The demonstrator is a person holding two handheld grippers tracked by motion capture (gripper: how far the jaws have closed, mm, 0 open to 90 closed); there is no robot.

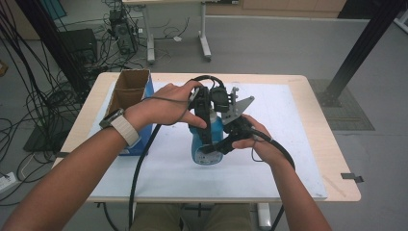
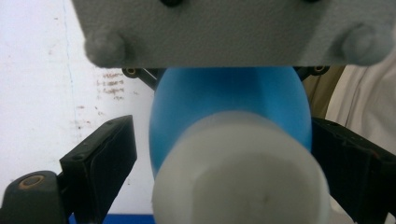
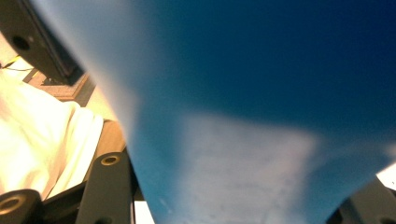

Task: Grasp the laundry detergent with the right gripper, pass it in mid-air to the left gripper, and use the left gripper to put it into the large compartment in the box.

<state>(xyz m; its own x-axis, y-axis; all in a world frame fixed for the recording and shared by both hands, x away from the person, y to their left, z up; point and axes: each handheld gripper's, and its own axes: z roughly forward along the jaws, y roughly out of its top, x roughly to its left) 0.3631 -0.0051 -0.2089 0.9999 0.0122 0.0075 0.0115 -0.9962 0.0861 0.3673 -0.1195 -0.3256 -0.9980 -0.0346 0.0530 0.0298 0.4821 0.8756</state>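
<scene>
Right gripper [image 1: 226, 144] clamps the blue plastic bottle's [image 1: 208, 144] body, steadying it. Left gripper [image 2: 224, 154] straddles the white screw cap [image 2: 240, 172], jaws spread and apparently not yet touching, likely for unscrewing.

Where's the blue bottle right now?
The blue bottle stands mid-table on the white mat in the high view, right of the cardboard box, gripped by the right gripper, its white cap between the left gripper's jaws.
</scene>
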